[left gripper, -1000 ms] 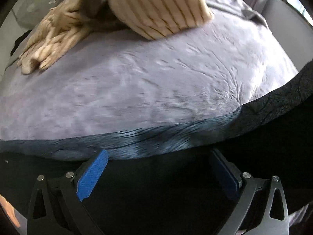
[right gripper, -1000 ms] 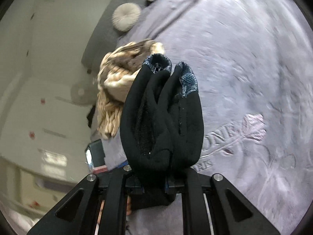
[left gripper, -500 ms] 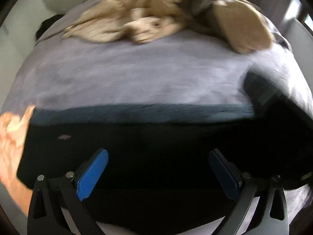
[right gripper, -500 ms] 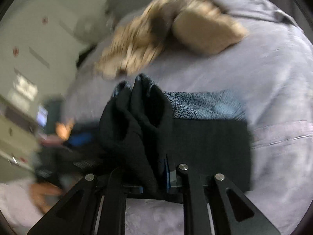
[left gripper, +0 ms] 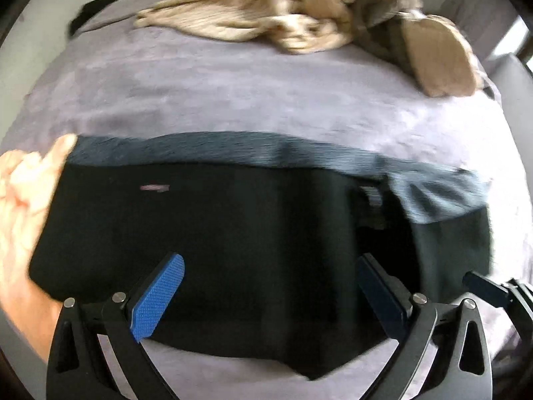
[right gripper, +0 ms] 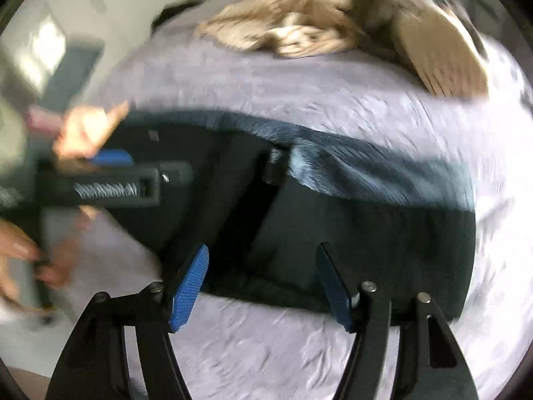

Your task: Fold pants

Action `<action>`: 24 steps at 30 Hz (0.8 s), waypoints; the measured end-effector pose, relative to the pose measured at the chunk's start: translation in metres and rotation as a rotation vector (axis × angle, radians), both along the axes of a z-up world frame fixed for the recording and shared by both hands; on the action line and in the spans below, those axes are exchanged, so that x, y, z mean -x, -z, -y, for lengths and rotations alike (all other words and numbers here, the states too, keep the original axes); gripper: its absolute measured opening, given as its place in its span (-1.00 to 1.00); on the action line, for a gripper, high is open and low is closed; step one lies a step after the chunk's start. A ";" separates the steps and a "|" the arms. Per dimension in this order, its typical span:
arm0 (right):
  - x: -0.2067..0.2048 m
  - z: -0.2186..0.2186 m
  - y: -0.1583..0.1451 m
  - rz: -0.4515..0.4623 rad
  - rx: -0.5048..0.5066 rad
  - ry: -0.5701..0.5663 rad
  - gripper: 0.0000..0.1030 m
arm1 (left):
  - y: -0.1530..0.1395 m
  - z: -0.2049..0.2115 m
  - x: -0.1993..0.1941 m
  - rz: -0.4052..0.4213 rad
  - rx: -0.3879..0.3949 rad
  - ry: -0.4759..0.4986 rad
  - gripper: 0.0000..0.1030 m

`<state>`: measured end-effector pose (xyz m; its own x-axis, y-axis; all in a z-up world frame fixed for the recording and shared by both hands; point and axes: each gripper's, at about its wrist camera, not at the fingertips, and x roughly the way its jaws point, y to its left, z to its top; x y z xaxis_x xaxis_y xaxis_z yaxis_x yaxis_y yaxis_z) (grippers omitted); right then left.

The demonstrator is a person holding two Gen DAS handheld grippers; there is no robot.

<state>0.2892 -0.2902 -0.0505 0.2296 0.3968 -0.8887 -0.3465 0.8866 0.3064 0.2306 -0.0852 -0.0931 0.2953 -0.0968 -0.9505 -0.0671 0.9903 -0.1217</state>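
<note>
The black pants lie folded flat on the lilac blanket, with a blue-grey patterned band along the far edge. They also show in the right wrist view. My left gripper is open and empty, low over the near edge of the pants. My right gripper is open and empty, over the pants' near edge. The left gripper's body and the hand holding it show at the left of the right wrist view.
A heap of beige striped clothes lies at the far side of the bed; it also shows in the right wrist view. A hand is at the pants' left edge. Grey furniture stands at far right.
My right gripper has let go of the bunched pants and opened. The pants now lie flat on the blanket. Both grippers have drawn back toward the near edge.
</note>
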 end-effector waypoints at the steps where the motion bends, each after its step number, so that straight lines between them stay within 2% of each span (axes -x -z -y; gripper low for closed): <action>1: -0.005 0.025 0.003 -0.063 -0.078 0.083 0.37 | 0.000 0.005 -0.001 -0.009 0.025 0.019 1.00; 5: 0.002 0.118 0.041 -0.323 -0.375 0.430 0.38 | 0.017 0.035 -0.003 -0.081 0.136 0.086 0.98; 6: 0.007 0.134 0.051 -0.369 -0.417 0.470 0.37 | 0.021 0.042 -0.001 -0.097 0.163 0.099 0.85; 7: 0.012 0.140 0.056 -0.393 -0.446 0.488 0.37 | 0.023 0.047 0.001 -0.109 0.177 0.107 0.74; 11: 0.027 0.150 0.079 -0.462 -0.579 0.546 0.37 | 0.029 0.063 0.014 -0.131 0.224 0.128 0.74; 14: 0.024 0.150 0.097 -0.489 -0.655 0.610 0.36 | 0.032 0.071 0.016 -0.139 0.200 0.138 0.74; 16: 0.024 0.151 0.106 -0.499 -0.702 0.653 0.18 | 0.039 0.077 0.011 -0.146 0.182 0.136 0.74; 17: 0.024 0.152 0.109 -0.502 -0.707 0.666 -0.34 | 0.041 0.078 0.009 -0.149 0.174 0.131 0.74; 18: 0.024 0.151 0.114 -0.517 -0.696 0.679 -0.73 | 0.042 0.079 0.007 -0.153 0.168 0.124 0.74; 20: 0.022 0.151 0.112 -0.524 -0.727 0.692 -0.73 | 0.033 0.081 0.007 -0.133 0.166 0.125 0.74; 22: 0.023 0.148 0.091 -0.465 -0.782 0.654 -0.74 | 0.019 0.078 0.011 -0.077 0.162 0.136 0.74; 24: 0.029 0.142 0.080 -0.441 -0.789 0.627 -0.74 | 0.011 0.076 0.015 -0.037 0.123 0.150 0.74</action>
<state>0.2607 -0.4323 -0.1307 0.3137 0.8132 -0.4903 0.3762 0.3677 0.8505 0.2151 -0.1608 -0.1043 0.2336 -0.2529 -0.9389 0.0738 0.9674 -0.2422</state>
